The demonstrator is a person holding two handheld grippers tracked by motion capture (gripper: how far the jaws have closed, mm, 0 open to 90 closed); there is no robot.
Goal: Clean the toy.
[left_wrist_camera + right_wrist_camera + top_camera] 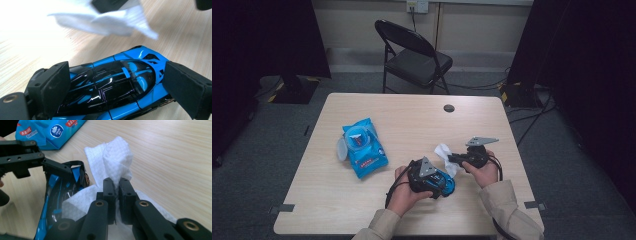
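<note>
The blue wipes pack lies flat on the bench, and everything else is placed from it. Its round lid is flipped open and rests on the wood at the pack's left edge.

To the right of the pack and nearer the person, the left gripper sits in the left hand, low over the bench. Its 2 jaws are pressed against the 2 ends of a blue and black toy car, 1 pad at each end, so the car is held lengthwise between them; in the left gripper view the car's glossy roof faces up, just above the wood. A black cable trails from this gripper back toward the person.

Farther right of the pack, the right gripper is held level in the right hand, pointing back toward the pack. Its jaws are pressed together on a white wipe, pinching a bunched fold of it; the rest of the sheet hangs loose, and in the right gripper view part of it lies against the car, just beside the left gripper's jaws.

Beyond the far edge of the bench, right of the pack, stands a black folding chair.
</note>
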